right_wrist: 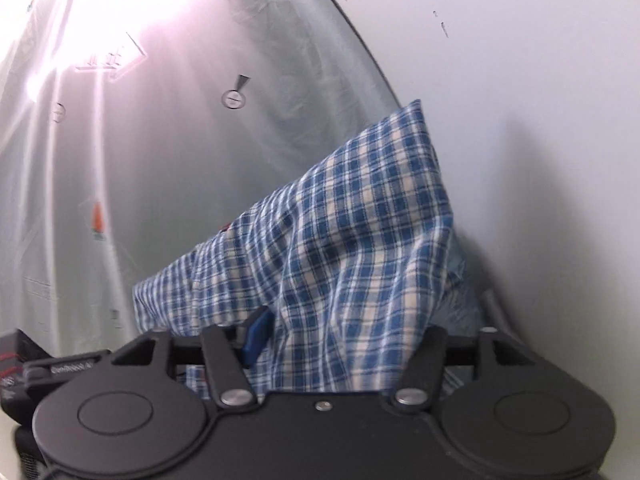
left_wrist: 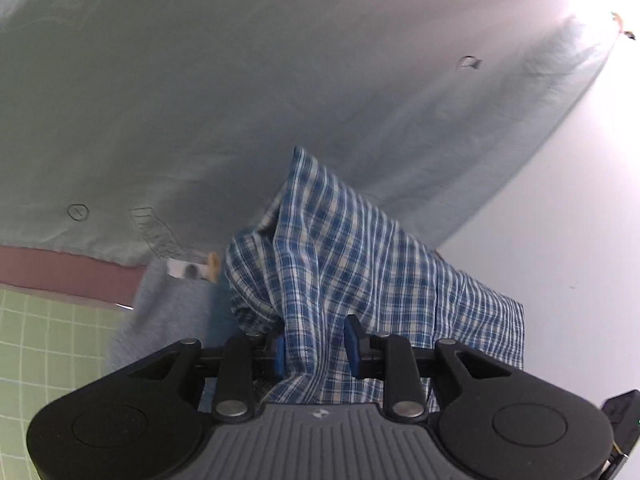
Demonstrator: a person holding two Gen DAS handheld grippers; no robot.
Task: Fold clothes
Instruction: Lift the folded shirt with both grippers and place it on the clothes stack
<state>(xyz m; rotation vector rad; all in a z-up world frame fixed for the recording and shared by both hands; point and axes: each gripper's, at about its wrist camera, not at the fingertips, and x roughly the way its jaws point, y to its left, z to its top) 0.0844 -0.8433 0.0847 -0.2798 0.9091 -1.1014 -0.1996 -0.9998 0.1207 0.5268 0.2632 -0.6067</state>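
A blue-and-white checked garment rises in a bunched peak in front of both cameras. In the left wrist view a fold of it fills the gap between the blue pads of my left gripper, which is shut on it. In the right wrist view the same checked garment drapes over my right gripper, whose jaws stand wide apart. Its left blue pad shows bare beside the cloth. The cloth hides the right pad.
A pale grey-green sheet hangs behind the garment, next to a white wall. At lower left are a grey cloth, a pink band and a green tiled surface. Bright glare washes out the sheet's upper left.
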